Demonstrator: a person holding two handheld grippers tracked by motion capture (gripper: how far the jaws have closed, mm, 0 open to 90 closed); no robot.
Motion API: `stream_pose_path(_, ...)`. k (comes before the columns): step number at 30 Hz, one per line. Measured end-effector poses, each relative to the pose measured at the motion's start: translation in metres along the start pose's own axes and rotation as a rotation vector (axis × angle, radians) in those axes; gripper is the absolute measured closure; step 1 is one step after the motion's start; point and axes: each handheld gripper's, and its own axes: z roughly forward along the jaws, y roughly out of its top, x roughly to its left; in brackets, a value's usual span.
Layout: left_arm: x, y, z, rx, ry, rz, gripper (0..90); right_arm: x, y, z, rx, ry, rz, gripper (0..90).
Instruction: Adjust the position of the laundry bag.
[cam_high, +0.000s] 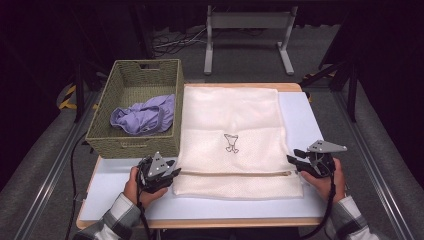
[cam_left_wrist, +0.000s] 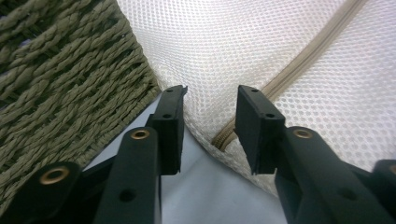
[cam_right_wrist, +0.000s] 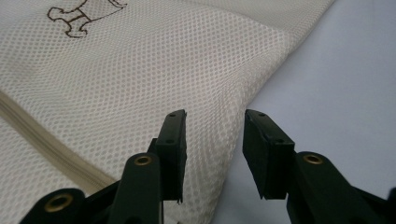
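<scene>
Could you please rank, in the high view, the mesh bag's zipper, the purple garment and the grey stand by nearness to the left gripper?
From the left gripper:
1. Zipper, just right of it.
2. Purple garment, in the basket behind.
3. Grey stand, on the floor beyond the table.

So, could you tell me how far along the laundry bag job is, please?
Done: the mesh bag lies flat on the table. In hand: left gripper and right gripper sit open at its zipper ends, gripping nothing. Left, probably: the purple garment remains in the basket.
</scene>
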Motion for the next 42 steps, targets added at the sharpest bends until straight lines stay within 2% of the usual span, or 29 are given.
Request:
stream_pose_path(5,-0.001,-0.004,-0.003,0.01,0.006,0.002,51.4,0.004,-0.007,-0.01,-0.004,0.014,-0.005,59.1)
stream_pose_path(9,-0.001,-0.008,-0.005,0.01,0.007,-0.006,46.0,0.009,-0.014,-0.016,0.013,0.023,-0.013,58.7)
stream_pose_path(12,-0.003,-0.01,-0.006,0.02,0.007,0.003,40.9,0.012,-0.017,-0.019,0.023,0.016,-0.01,58.1)
stream_pose_path(17,-0.005,-0.012,-0.006,0.03,-0.032,-0.008,36.4,0.016,-0.024,-0.026,0.036,0.029,0.0,56.0)
stream_pose_path(22,-0.01,-0.012,-0.002,0.04,-0.053,-0.009,34.6,0.019,-0.032,-0.029,0.061,0.036,0.009,52.1)
stream_pose_path(26,-0.012,-0.011,0.0,0.052,-0.054,-0.008,33.6,0.018,-0.035,-0.026,0.071,0.021,0.024,46.7)
stream_pose_path(31,-0.014,-0.01,0.003,0.059,-0.055,0.004,33.6,0.021,-0.035,-0.024,0.073,0.058,0.018,43.3)
stream_pose_path(33,-0.014,-0.01,0.003,0.062,-0.055,0.005,33.5,0.023,-0.036,-0.021,0.092,0.073,0.017,43.0)
stream_pose_path(35,-0.014,-0.01,0.003,0.062,-0.052,0.006,32.8,0.025,-0.037,-0.02,0.095,0.064,0.006,43.7)
stream_pose_path(40,-0.014,-0.01,0.004,0.069,-0.042,0.01,29.7,0.023,-0.036,-0.02,0.097,0.042,0.016,58.6)
stream_pose_path(42,-0.013,-0.009,0.004,0.071,-0.041,0.01,28.9,0.025,-0.035,-0.02,0.1,0.037,-0.008,65.6)
